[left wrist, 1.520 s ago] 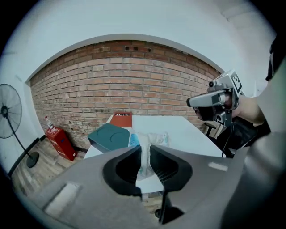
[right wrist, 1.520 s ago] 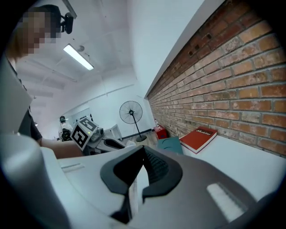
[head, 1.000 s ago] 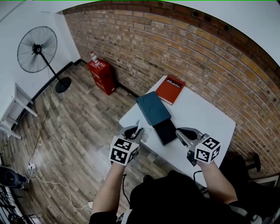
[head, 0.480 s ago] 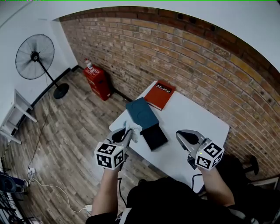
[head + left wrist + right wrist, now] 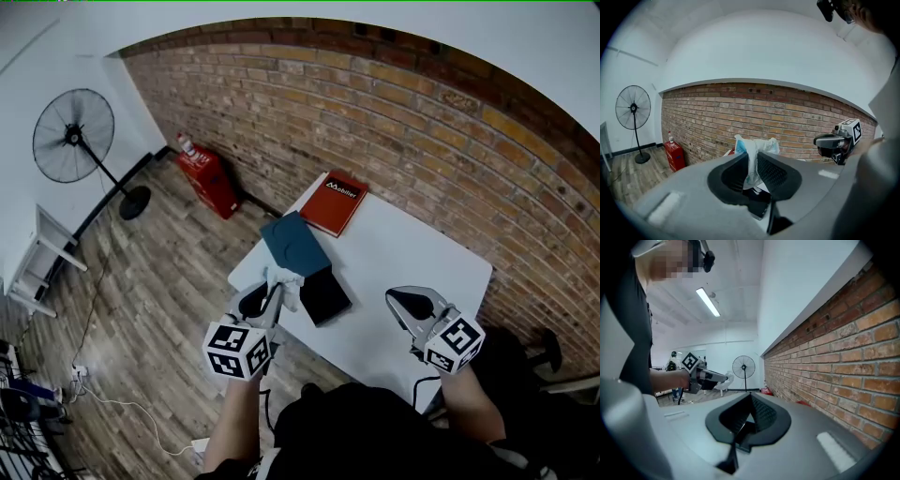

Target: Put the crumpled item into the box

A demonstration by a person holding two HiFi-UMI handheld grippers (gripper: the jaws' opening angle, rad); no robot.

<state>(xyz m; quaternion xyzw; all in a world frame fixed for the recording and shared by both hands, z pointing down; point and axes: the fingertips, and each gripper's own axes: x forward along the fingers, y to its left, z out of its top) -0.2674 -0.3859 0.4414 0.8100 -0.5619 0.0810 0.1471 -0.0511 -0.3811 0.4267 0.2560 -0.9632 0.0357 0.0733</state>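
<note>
A white and pale blue crumpled item (image 5: 286, 281) (image 5: 757, 147) sticks up from between the jaws of my left gripper (image 5: 274, 292) (image 5: 751, 164), which is shut on it. It hangs in the air at the table's near left corner, just left of the open black box (image 5: 325, 296). The box's teal lid (image 5: 293, 244) lies beside the box on its far side. My right gripper (image 5: 403, 300) (image 5: 751, 399) hovers over the near right part of the white table (image 5: 403, 248), jaws shut with nothing between them.
A red book (image 5: 335, 202) lies at the table's far edge by the brick wall. On the wooden floor to the left stand a red cabinet (image 5: 208, 176) and a pedestal fan (image 5: 73, 136). The table's near edge is close to the person's body.
My left gripper has lifted the crumpled item off the table and drawn back a little toward the near left corner. The right gripper has hardly moved.
</note>
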